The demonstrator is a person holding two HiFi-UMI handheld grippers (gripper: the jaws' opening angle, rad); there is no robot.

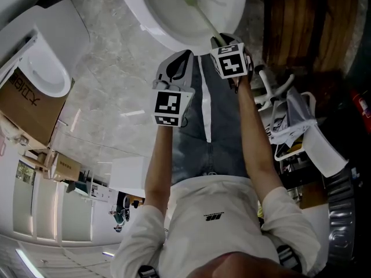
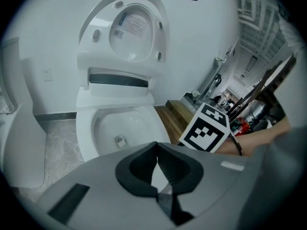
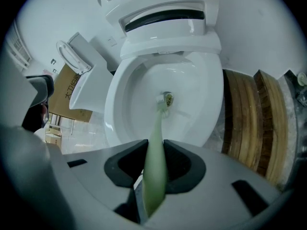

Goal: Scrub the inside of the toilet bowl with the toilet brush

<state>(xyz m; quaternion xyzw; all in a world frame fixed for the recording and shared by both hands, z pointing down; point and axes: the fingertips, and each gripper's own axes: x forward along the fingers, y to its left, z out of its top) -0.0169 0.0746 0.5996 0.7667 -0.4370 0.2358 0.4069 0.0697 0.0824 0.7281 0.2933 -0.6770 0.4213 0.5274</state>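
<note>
At the left edge of the grey marbled floor (image 1: 110,91), a brown cardboard box (image 1: 26,106) is seen against a second white ceramic fixture (image 1: 43,68). The left gripper (image 1: 184,55) is held just short of the front rim of the white ceramic toilet bowl (image 1: 168,36). Its jaws are brought together at the tips, nothing is caught between them, and they are pointed towards the bowl. Behind the bowl, the white plastic lid (image 2: 134,28) is raised. To the right, the right gripper (image 1: 223,38) is held at the bowl's front rim, and its jaws are clamped on the handle of the pale green plastic toilet brush (image 3: 156,147). The brush is extended down into the bowl, with its bristled head (image 3: 164,99) placed at the drain opening at the bottom. Along the bowl's right side, dark wooden boards (image 3: 249,119) are laid on the floor.
</note>
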